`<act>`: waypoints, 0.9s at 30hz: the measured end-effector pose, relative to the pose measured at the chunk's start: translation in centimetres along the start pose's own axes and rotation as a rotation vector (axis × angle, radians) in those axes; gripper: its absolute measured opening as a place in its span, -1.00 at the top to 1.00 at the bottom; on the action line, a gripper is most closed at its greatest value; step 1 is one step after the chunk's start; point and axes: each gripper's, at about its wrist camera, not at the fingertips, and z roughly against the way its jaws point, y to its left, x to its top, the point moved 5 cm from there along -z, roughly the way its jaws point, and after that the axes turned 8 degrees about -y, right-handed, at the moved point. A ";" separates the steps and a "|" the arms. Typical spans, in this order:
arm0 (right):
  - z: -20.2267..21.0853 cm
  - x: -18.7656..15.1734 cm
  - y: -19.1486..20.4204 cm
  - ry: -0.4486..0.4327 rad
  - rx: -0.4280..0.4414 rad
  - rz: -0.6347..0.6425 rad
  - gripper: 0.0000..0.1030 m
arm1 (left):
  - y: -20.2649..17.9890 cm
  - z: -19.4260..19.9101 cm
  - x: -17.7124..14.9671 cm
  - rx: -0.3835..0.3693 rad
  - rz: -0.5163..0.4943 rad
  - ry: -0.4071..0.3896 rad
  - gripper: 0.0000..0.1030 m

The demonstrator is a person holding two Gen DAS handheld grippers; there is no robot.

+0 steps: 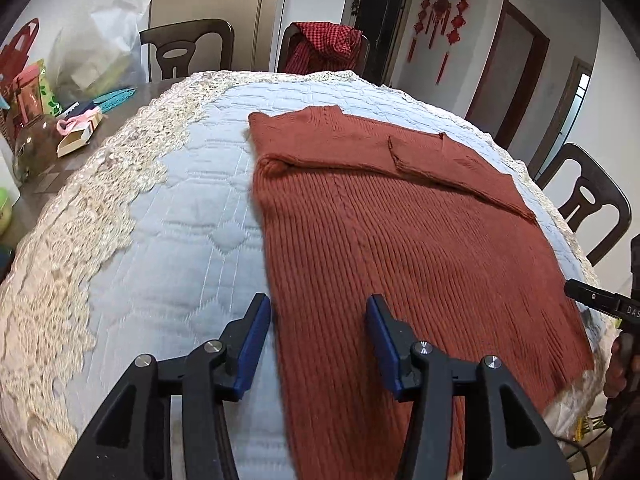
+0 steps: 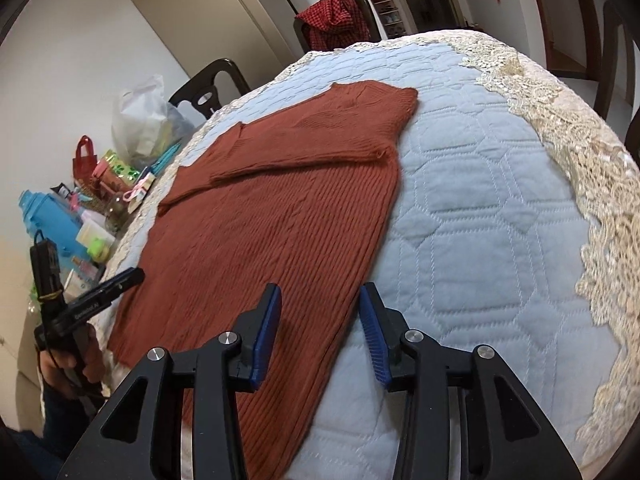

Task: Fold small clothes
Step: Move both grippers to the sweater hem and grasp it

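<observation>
A rust-red ribbed knit sweater [image 1: 400, 240] lies flat on a light blue quilted cover, with both sleeves folded across its chest. It also shows in the right wrist view [image 2: 260, 208]. My left gripper [image 1: 319, 312] is open above the sweater's near left edge, holding nothing. My right gripper [image 2: 320, 300] is open above the sweater's near right edge, holding nothing. The right gripper's tip shows at the right edge of the left wrist view [image 1: 592, 296]. The left gripper shows at the left of the right wrist view [image 2: 104, 292].
The quilted cover [image 1: 180, 220] has a cream lace border [image 1: 80, 220]. Bags, boxes and a glass jar [image 1: 36, 148] crowd the bare table at the left. Dark wooden chairs [image 1: 592, 196] stand around the table; one holds a red checked cloth [image 1: 328, 46].
</observation>
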 end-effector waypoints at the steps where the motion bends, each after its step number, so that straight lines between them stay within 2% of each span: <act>1: 0.1 -0.3 0.1 0.005 0.016 -0.010 0.20 | 0.1 0.3 -0.3 -0.009 0.011 0.001 -0.02; 7: 0.9 -1.8 0.8 0.025 0.088 -0.044 0.20 | 0.7 2.1 -1.7 -0.084 0.089 0.006 -0.02; 11: 1.4 -3.1 1.4 0.062 0.167 -0.087 0.20 | 1.1 3.1 -2.5 -0.151 0.146 0.013 -0.01; 20: 1.5 -3.6 2.4 0.081 0.226 -0.096 0.21 | 1.2 3.5 -2.8 -0.254 0.253 0.027 -0.01; 23: 1.5 -3.9 2.5 0.087 0.231 -0.094 0.35 | 1.3 3.8 -3.1 -0.269 0.274 0.030 0.13; 25: 1.5 -4.1 2.5 0.093 0.229 -0.090 0.51 | 1.3 4.0 -3.4 -0.278 0.282 0.034 0.16; 27: 1.5 -4.2 2.4 0.094 0.226 -0.092 0.56 | 1.2 3.9 -3.5 -0.278 0.282 0.036 0.18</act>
